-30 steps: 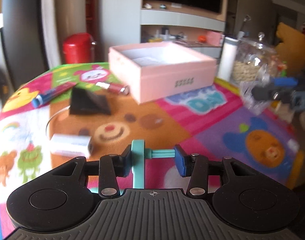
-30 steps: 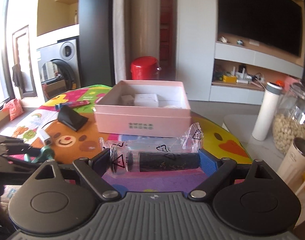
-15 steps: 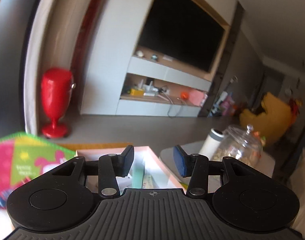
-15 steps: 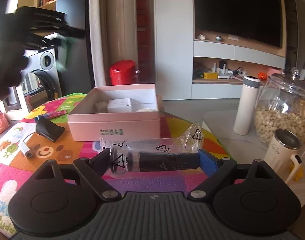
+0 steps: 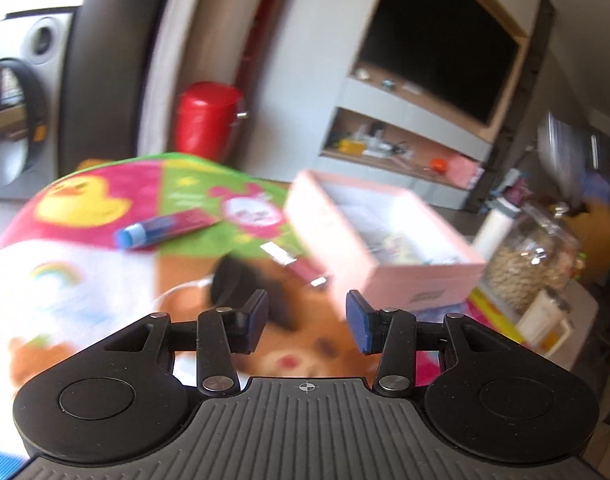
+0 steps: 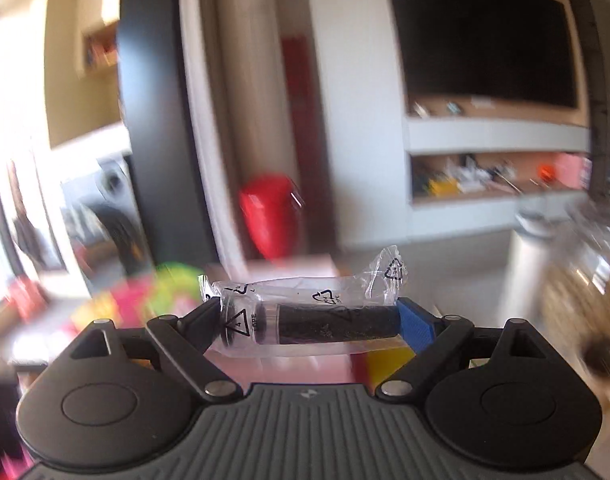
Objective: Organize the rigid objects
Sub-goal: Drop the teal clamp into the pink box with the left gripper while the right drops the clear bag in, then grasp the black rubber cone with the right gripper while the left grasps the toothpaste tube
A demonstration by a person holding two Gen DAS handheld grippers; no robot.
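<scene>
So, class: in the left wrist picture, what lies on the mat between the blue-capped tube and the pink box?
In the left wrist view, a small pink tube lies between the blue-capped tube and the pink box, close to the box's left side.

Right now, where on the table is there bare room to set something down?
The mat lies bare on the near left, below the blue-capped tube. Crowded: the strip between that tube and the pink box, where a dark wedge and lipstick lie, and right of the box, by the glass jar.
</scene>
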